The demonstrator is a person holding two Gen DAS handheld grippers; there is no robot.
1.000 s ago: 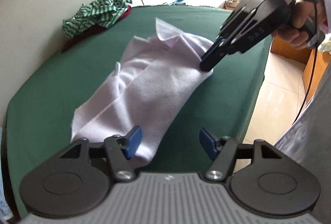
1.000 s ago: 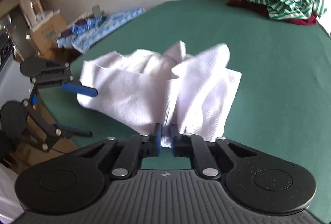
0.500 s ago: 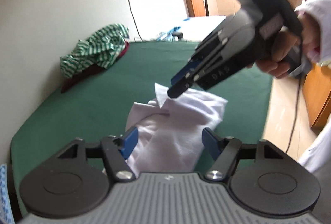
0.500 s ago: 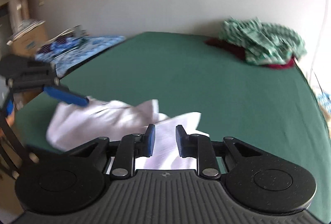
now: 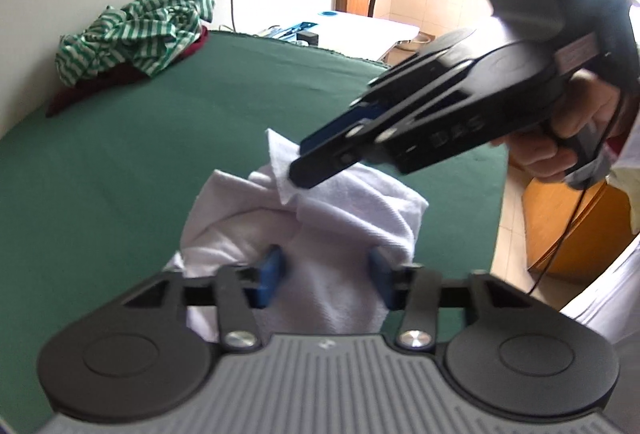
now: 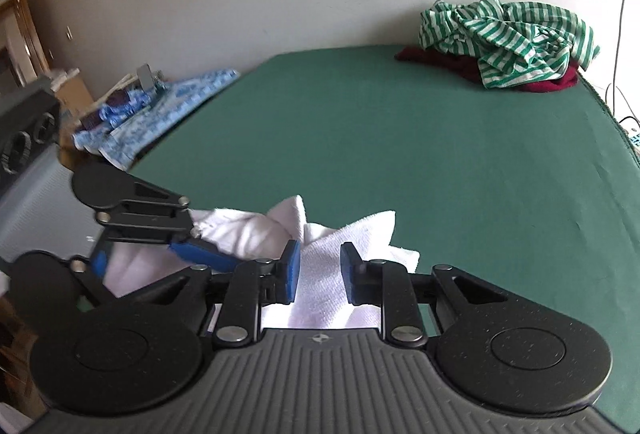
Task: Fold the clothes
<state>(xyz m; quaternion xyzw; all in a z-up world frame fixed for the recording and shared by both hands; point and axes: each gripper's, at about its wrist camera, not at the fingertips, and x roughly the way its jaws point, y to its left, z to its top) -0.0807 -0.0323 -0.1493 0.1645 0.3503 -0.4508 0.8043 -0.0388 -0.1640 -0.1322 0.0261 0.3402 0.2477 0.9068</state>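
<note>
White cloth (image 5: 340,209) lies bunched at the near edge of the green worktop (image 6: 400,153), which fills most of both wrist views as I run the rig from afar. At the far corner by the pale wall, a crumpled green-and-white striped garment (image 6: 512,37) sits on top of a dark red one (image 6: 448,59), well apart from the white cloth. Off the worktop's left side in the right wrist view lies a blue patterned fabric (image 6: 160,105). The white cloth is heaped in soft folds, one corner standing up in a peak, and both tools meet over it.

My left gripper (image 5: 326,274) points down over the near end of the cloth. Its jaws are closing, with a thick fold of the white cloth between the blue pads (image 5: 272,276). I cannot see the pads pinching the fold yet.

My right gripper (image 6: 318,270) comes in from the other side, carried in a hand (image 5: 560,137) beside a white sleeve. Its jaws stand partly apart with a modest gap. White cloth shows between and beneath the pads, but they do not press on it. In the left wrist view its fingertips sit right at the raised corner of the cloth, and I cannot tell whether they touch it
</note>
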